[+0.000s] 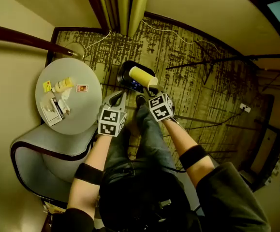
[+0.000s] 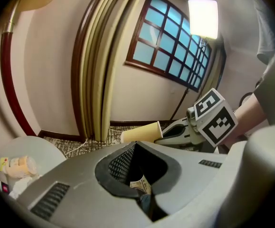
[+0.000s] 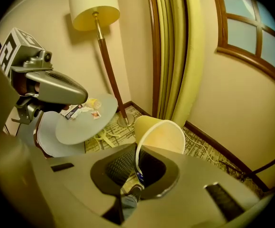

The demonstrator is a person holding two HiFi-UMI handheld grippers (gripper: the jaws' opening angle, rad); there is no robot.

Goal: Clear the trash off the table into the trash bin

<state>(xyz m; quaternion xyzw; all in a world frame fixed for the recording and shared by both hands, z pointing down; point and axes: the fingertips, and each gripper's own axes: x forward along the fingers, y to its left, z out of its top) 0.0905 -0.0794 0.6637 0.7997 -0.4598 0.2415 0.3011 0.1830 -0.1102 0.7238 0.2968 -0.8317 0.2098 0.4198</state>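
Note:
In the head view my right gripper [image 1: 152,88] is shut on the rim of a yellow paper cup [image 1: 142,76]. It holds the cup on its side, right over the black trash bin [image 1: 123,70] on the carpet. The right gripper view shows the cup's rim [image 3: 158,134] pinched between the jaws. My left gripper [image 1: 118,98] is shut and hangs between the bin and the round grey table [image 1: 84,112]; nothing clearly shows in it. On the table lie a yellow wrapper [image 1: 47,86], a small bottle [image 1: 63,84], a red card [image 1: 82,88] and white papers [image 1: 52,111].
A grey chair [image 1: 43,149] curves round the table's near side. A floor lamp stands behind the table, with its pole [image 1: 23,36] and base [image 1: 74,50] in view. Curtains [image 1: 125,4] hang beyond the bin. A cable [image 1: 178,36] trails over the patterned carpet. The person's legs stand just below the bin.

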